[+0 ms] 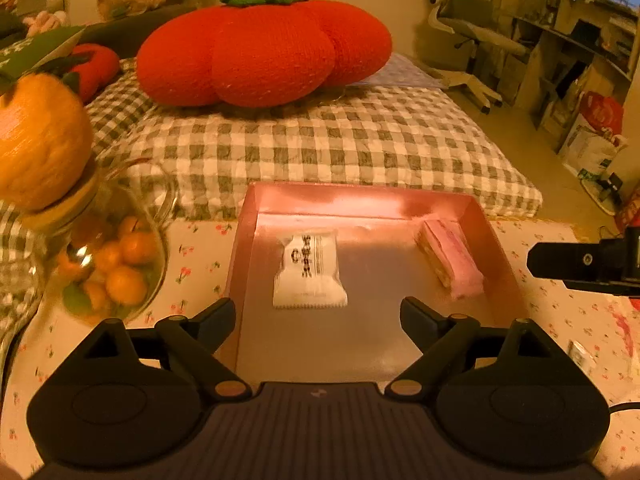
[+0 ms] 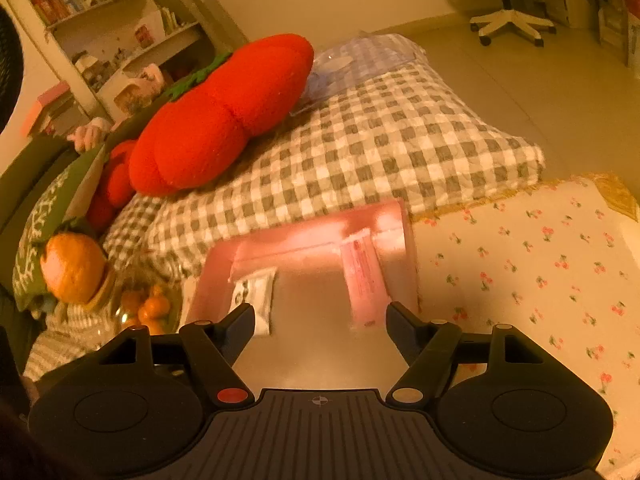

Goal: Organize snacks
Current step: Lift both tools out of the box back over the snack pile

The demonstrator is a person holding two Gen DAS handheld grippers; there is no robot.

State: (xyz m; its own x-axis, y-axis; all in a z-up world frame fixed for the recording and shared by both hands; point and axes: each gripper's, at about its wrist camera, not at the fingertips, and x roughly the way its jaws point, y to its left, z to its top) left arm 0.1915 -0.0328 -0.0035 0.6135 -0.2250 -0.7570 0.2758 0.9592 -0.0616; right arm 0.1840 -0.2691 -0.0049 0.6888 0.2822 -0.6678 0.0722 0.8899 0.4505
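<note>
A pink open box (image 1: 248,240) sits on the floral tablecloth. In it lie a white snack packet (image 1: 310,270) at the left and a pink snack packet (image 1: 450,262) at the right wall. My left gripper (image 1: 318,312) is open and empty, hovering over the box's near part. The right gripper's finger (image 1: 580,266) pokes in from the right edge. In the right wrist view the box (image 2: 400,236) holds the white packet (image 2: 256,292) and pink packet (image 2: 364,276). My right gripper (image 2: 320,320) is open and empty just before them.
A glass jar of small oranges (image 1: 108,264) with an orange lid ornament (image 1: 40,140) stands left of the box. A checked cushion (image 1: 320,140) with a big red tomato pillow (image 1: 260,48) lies behind. A small wrapped item (image 1: 580,354) lies on the cloth at right.
</note>
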